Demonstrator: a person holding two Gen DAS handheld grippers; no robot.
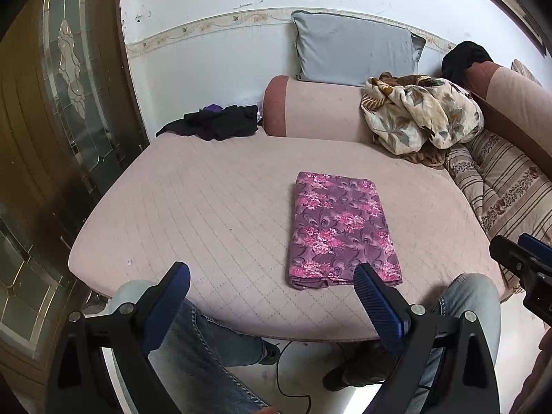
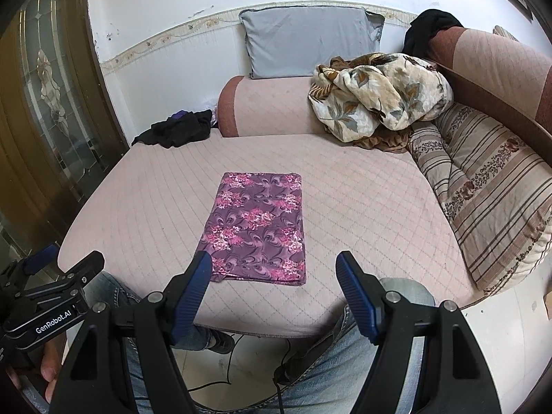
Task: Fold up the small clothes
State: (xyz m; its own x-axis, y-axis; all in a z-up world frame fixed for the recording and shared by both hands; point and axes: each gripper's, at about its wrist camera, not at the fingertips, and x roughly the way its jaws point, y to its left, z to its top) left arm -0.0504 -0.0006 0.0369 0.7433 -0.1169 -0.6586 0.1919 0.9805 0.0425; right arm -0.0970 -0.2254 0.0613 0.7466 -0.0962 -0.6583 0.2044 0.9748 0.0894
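A purple cloth with pink flowers lies folded into a flat rectangle on the pink quilted mattress. My left gripper hovers open above the mattress's near edge, with its right finger in front of the cloth's near corner. My right gripper is open too, held back from the cloth's near edge with nothing between its fingers. In the right wrist view the left gripper shows at the far left, and in the left wrist view the right gripper shows at the far right.
A heap of dark clothes lies at the mattress's far left corner. A floral blanket, a grey pillow and a striped cushion sit at the back and right. A person's jeans-clad legs are below.
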